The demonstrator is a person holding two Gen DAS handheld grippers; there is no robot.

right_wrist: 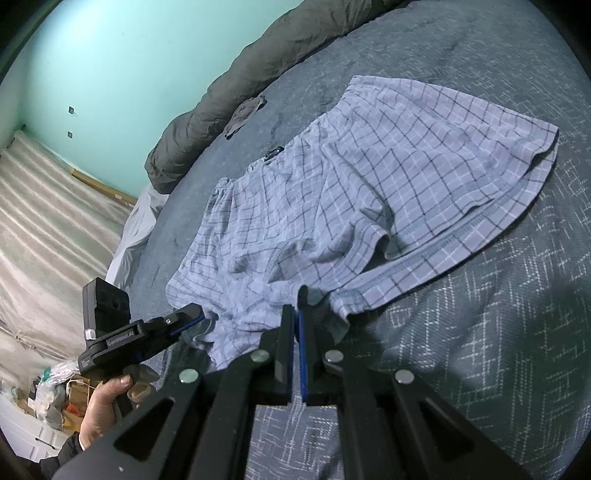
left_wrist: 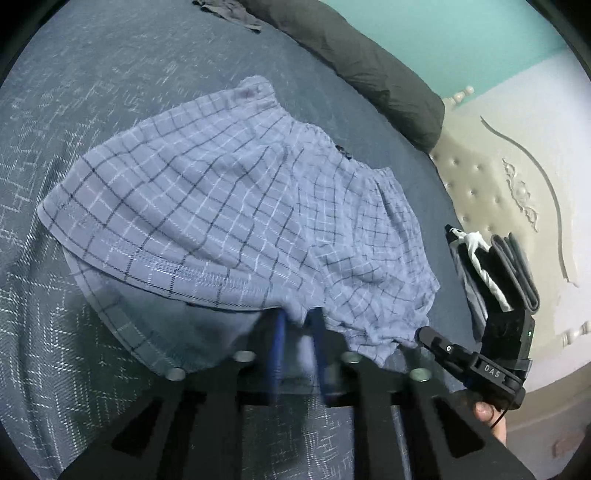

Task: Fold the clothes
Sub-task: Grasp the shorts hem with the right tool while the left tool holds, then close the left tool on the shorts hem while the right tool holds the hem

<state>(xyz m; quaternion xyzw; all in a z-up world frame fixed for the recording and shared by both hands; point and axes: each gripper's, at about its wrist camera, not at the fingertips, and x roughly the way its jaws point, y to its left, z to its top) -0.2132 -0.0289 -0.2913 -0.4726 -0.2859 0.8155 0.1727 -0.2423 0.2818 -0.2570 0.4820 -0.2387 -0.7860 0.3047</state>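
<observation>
A pair of light blue checked shorts (left_wrist: 221, 192) (right_wrist: 388, 166) lies spread on the dark blue patterned bed cover (left_wrist: 92, 74) (right_wrist: 480, 332), one leg folded loosely over the other. In the left wrist view my left gripper (left_wrist: 297, 321) has its blue pads on the near hem, with cloth bunched between them. The right wrist view shows that same left gripper (right_wrist: 197, 314) pinching the shorts' near left corner. My right gripper (right_wrist: 297, 299) is shut on the hem near the middle of the front edge. Its black tip (left_wrist: 424, 334) bites the cloth's lower right corner.
A long dark grey bolster (left_wrist: 369, 62) (right_wrist: 258, 74) runs along the far side of the bed, with a small dark garment (left_wrist: 229, 11) (right_wrist: 245, 114) beside it. Folded dark clothes (left_wrist: 513, 266) sit by the padded headboard (left_wrist: 498, 177). Clutter lies on the floor (right_wrist: 55, 387).
</observation>
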